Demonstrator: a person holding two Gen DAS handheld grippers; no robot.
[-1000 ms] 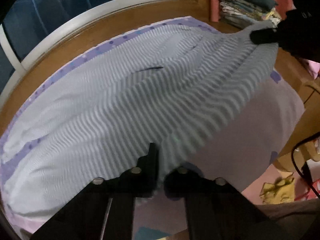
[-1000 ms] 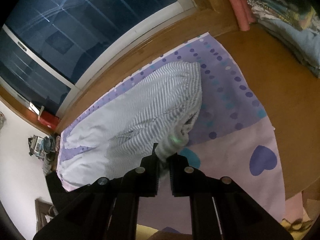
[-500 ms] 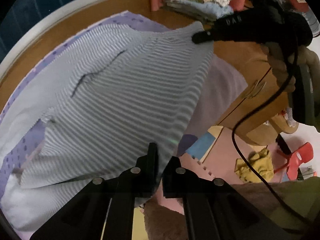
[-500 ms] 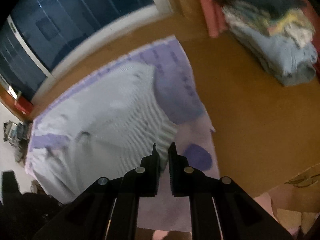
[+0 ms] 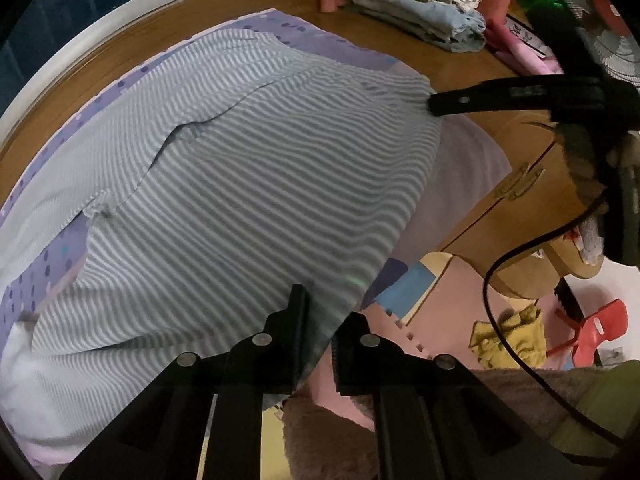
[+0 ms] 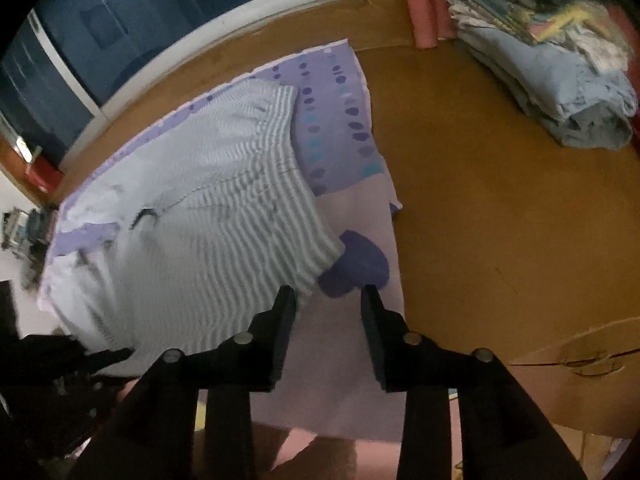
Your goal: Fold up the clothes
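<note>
A grey-and-white striped garment (image 5: 248, 184) lies folded over on a purple and pink sheet (image 5: 464, 168) on a wooden table. My left gripper (image 5: 324, 308) is at the garment's near hem. Its jaws are opening, and the hem lies loose in the narrow gap between them. In the right wrist view the same garment (image 6: 224, 232) ends at a corner just ahead of my right gripper (image 6: 328, 300). Its jaws are opening too, with only the sheet's purple heart (image 6: 356, 268) between them. The right gripper (image 5: 440, 105) also shows side-on at the garment's far right corner.
A stack of folded clothes (image 5: 416, 4) sits at the table's far right corner, also seen as a stack (image 6: 560, 80) from the right wrist. A dark window (image 6: 160, 20) runs behind. Beyond the table edge are a red stool (image 5: 592, 332), a yellow cloth (image 5: 508, 340) and a black cable (image 5: 492, 280).
Both grippers carried the garment's edge toward the near side and laid it down as a fold. The right jaws have parted and let the corner go; the left jaws have parted slightly.
</note>
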